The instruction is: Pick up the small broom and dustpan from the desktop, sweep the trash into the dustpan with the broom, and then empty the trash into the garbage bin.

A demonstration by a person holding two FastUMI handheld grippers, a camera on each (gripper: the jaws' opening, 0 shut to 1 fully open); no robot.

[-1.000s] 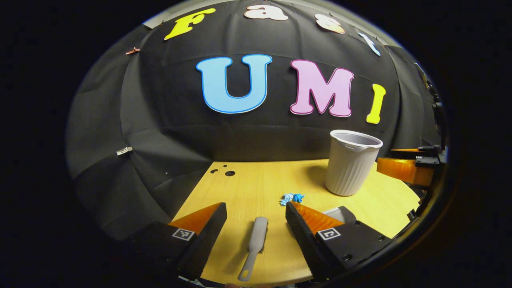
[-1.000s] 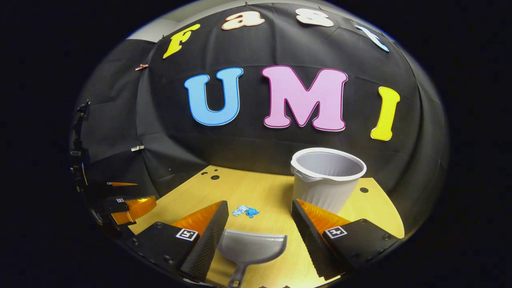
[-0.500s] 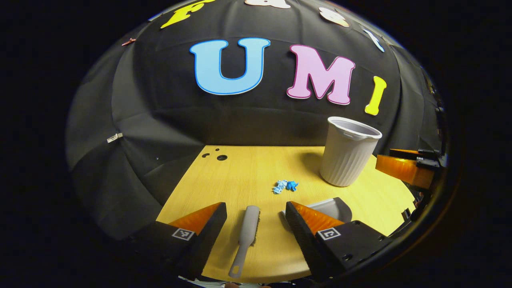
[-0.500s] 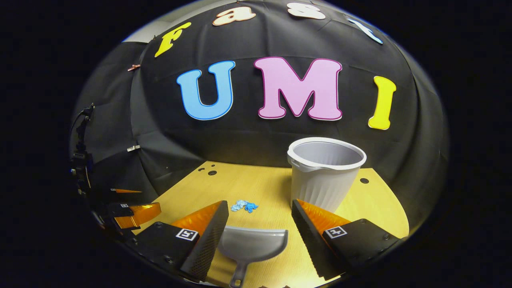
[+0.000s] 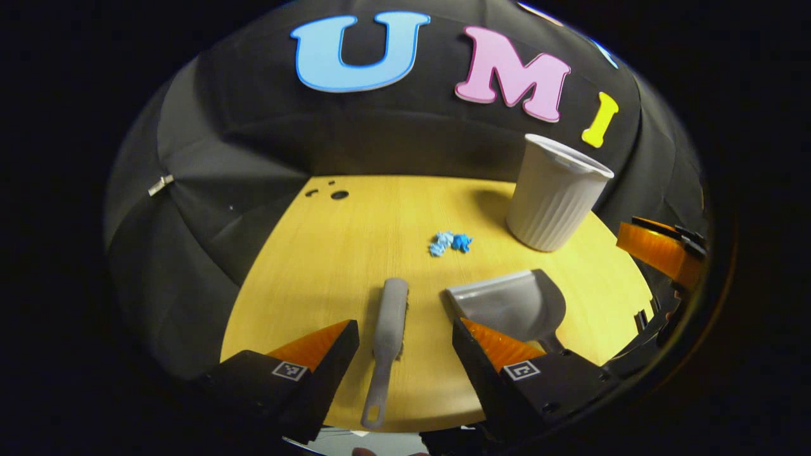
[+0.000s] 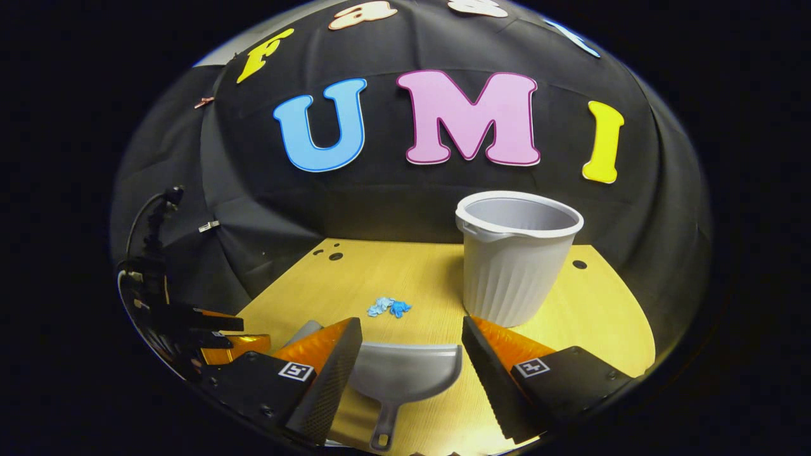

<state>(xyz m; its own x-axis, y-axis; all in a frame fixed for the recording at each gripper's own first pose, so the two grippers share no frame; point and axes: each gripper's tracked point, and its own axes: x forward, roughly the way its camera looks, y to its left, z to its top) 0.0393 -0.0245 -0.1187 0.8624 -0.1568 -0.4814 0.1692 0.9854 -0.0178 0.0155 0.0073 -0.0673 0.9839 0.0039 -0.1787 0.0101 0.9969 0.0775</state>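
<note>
A small grey broom [image 5: 388,335] lies flat on the yellow desktop [image 5: 355,253], its handle toward me, straight ahead between the fingers of my open left gripper [image 5: 405,335]. The grey dustpan [image 6: 402,380] rests on the desktop [image 6: 424,278] in front of my open right gripper [image 6: 410,339], handle toward me; it also lies right of the broom as the dustpan [image 5: 513,304]. Crumpled blue paper scraps [image 5: 450,242] sit mid-table, seen too as scraps [image 6: 388,308]. The white ribbed garbage bin [image 6: 514,256] stands upright behind them. Neither gripper touches anything.
The bin [image 5: 554,193] stands at the back right of the table. Small holes [image 5: 339,194] mark the far left of the desktop. The other gripper [image 5: 659,250] hovers at the right edge. Black cloth walls close in behind and at the sides.
Both cameras have risen and tilted down toward the table. The broom and dustpan now show more fully ahead of the fingers. Both grippers stay open.
</note>
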